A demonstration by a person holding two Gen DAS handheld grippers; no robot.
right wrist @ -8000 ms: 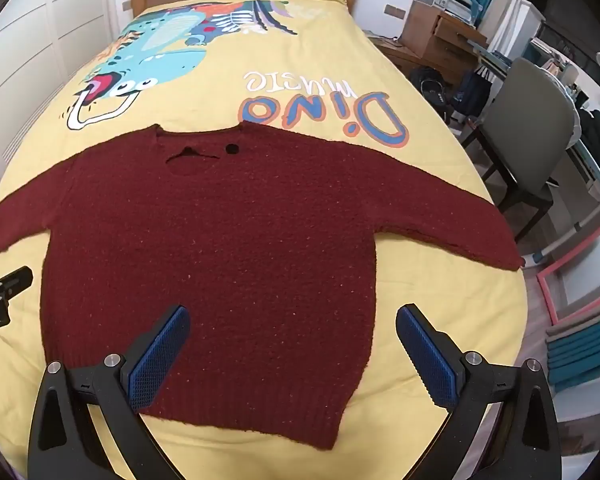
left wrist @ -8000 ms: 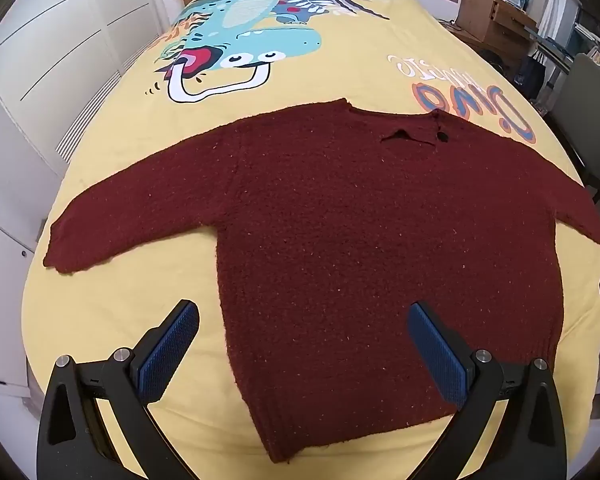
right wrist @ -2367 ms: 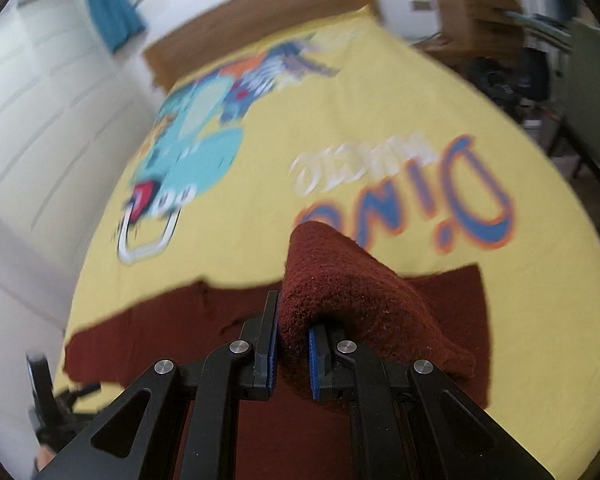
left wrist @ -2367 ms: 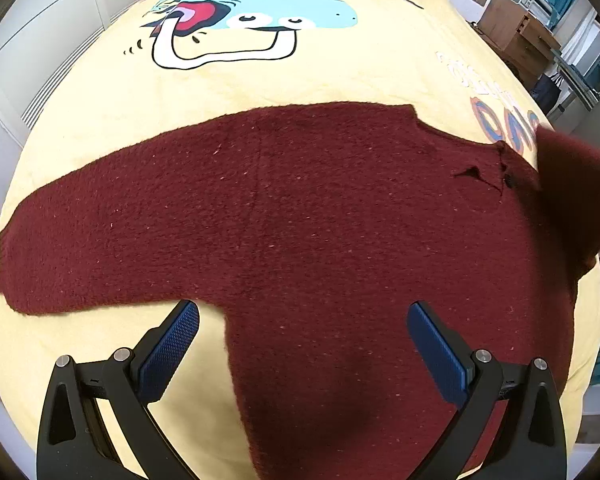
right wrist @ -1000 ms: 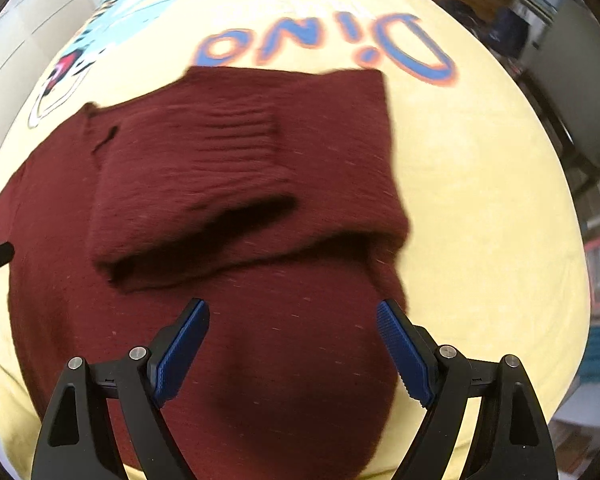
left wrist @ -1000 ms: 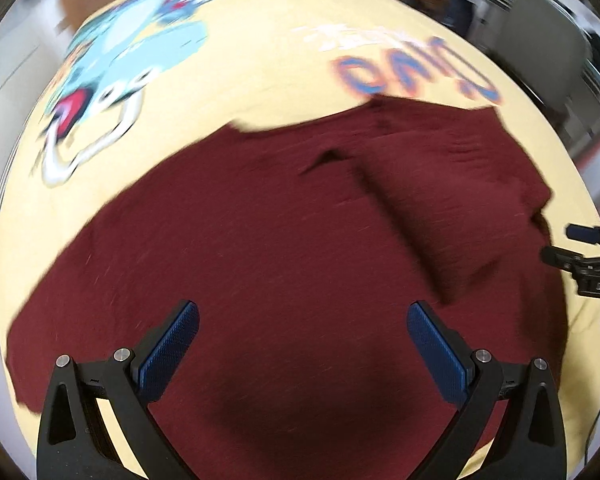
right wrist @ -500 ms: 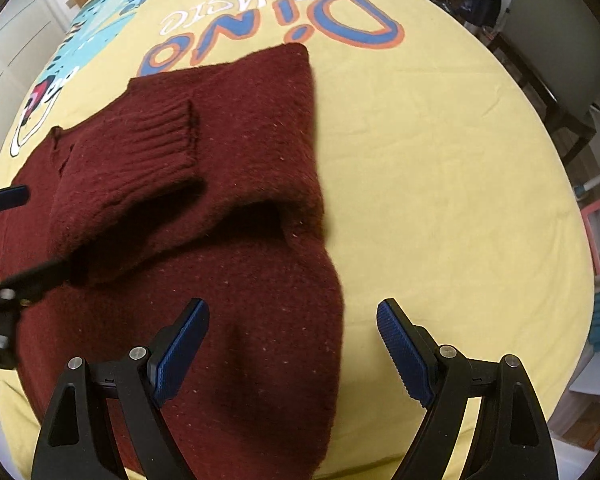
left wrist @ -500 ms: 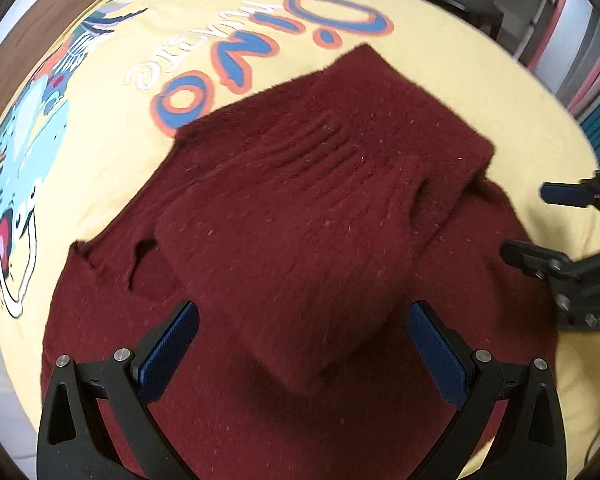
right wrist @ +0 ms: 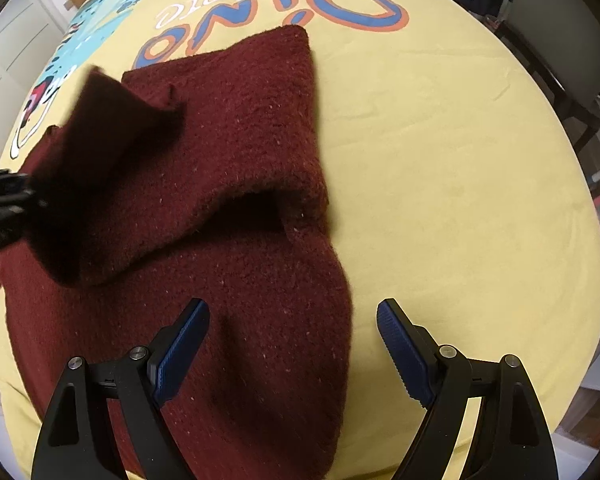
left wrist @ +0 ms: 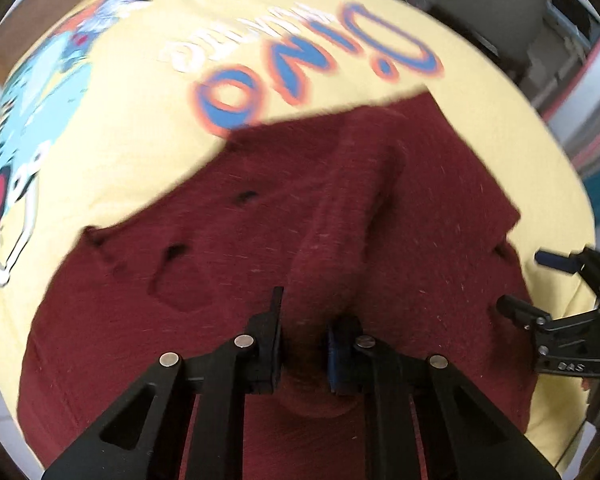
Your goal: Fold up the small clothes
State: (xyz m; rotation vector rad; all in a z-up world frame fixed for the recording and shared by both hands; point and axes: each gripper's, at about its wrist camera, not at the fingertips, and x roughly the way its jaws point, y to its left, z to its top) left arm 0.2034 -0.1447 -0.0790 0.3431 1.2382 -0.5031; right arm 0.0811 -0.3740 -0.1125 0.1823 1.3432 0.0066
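Slippage is the main risk: the left gripper (left wrist: 304, 332) is clenched on a thick bunch of the folded sleeve (right wrist: 100, 152), lifted off the maroon sweater (right wrist: 260, 280) that lies across the yellow bed (right wrist: 460, 160). Bulky knit can creep out of narrow pads, or the pull may drag the body and undo the fold. The right gripper (right wrist: 292, 344) is released, jaws spread over the sweater's edge toward 6 o'clock, holding nothing. Motion blur smears the left view. The cuff's end is hidden inside the gripper, and the far sleeve, toward 9 o'clock, is cut off.
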